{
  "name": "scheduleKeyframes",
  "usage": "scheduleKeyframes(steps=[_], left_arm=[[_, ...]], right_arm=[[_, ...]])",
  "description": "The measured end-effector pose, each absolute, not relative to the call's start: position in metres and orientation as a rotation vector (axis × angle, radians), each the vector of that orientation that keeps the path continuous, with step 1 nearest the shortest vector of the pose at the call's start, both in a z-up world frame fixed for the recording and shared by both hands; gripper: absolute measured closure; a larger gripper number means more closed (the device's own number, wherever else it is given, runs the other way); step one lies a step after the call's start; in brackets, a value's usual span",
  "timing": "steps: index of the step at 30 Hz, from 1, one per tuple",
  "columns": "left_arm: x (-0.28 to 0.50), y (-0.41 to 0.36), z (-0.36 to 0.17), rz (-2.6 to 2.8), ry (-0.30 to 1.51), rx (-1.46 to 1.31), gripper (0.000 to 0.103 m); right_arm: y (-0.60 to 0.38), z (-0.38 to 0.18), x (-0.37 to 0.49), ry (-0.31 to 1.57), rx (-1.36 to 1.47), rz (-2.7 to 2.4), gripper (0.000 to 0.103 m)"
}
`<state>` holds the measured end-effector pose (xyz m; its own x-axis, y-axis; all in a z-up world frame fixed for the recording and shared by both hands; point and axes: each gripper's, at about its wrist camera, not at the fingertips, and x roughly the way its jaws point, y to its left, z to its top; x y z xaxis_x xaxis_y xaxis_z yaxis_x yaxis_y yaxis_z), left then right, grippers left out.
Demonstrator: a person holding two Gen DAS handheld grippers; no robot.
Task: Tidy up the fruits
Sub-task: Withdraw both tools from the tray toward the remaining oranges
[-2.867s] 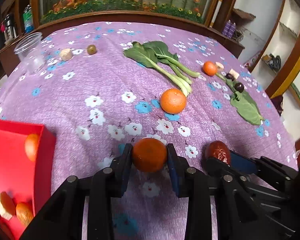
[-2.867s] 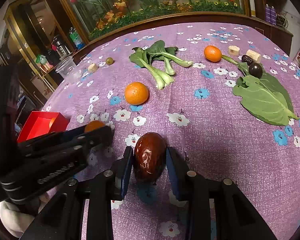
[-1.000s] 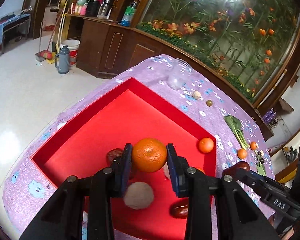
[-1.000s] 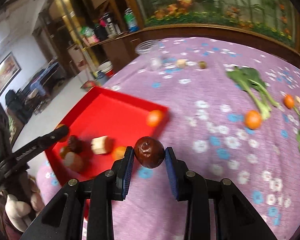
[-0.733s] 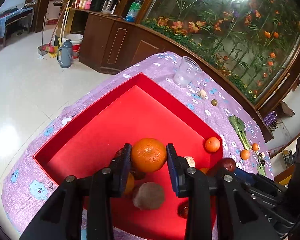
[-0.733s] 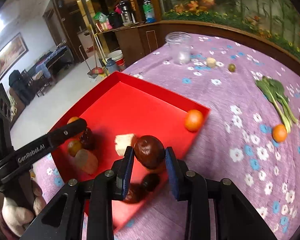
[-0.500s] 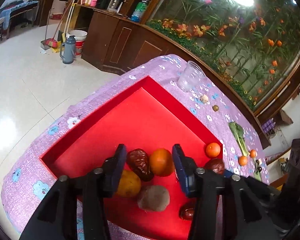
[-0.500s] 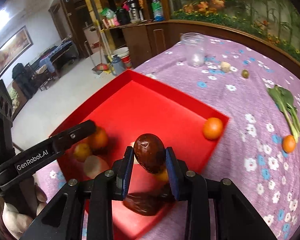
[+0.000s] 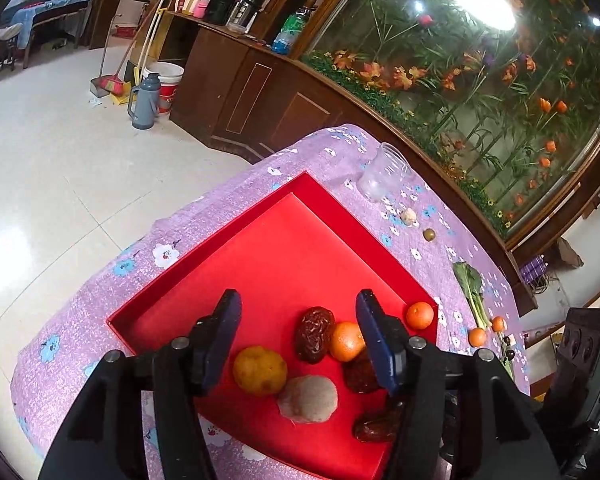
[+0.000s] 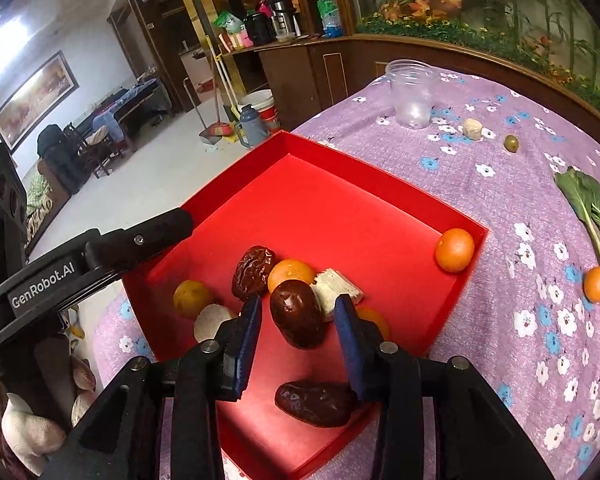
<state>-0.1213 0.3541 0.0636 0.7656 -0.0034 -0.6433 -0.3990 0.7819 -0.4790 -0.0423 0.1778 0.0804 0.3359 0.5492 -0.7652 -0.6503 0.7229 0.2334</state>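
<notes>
Both hands are working over the shallow red rectangular tray at the edge of the purple flower-print tablecloth, and the step in hand looks like the release of the two fruits carried there.

The left gripper is standing with its blue-padded jaws well apart and nothing between them; they have just been opening. The round orange mandarin is lying on the tray floor, seen just inside the right-hand jaw at about 3 o'clock of the gap, apart from both pads. It is touching the wrinkled dark-brown date at its 9 o'clock.

The right gripper has also just been parting its jaws. The glossy dark-brown oval jujube is sitting between them, tilted, with a clear gap on the left-hand side; on the right-hand side I cannot tell whether the pad is touching it. It seems to be dropping or resting among the fruit already in the tray, in front of the white cut chunk at its 2 o'clock.

More fruit is waiting on the cloth: a small orange beside the green leafy stalk at 3 o'clock of the tray, and a small green olive-like fruit near the clear plastic cup at 1 o'clock.

The next move probably calls for widening the right jaws until the jujube is fully free, then lifting both grippers clear without nudging the piled fruit, and swinging back toward the loose pieces on the cloth.
</notes>
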Motion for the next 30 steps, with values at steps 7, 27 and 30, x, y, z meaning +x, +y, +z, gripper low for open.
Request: scheduleKeyframes(steps=[7,27,30], left_arm=[[-0.128,0.342,0.075,0.224,0.669,-0.622,0.038],[-0.131,0.188,0.128,0.236,0.639,-0.082,0.037],[-0.126,0.17,0.128,0.21,0.65,-0.05,0.037]], right_arm=[[0.157,0.08,-0.049,0.944,-0.106,0.776,0.057],[0.027,0.078,-0.057,0.912,0.037,0.604,0.048],[0.002,0.079,-0.058,0.903,0.048,0.564,0.048]])
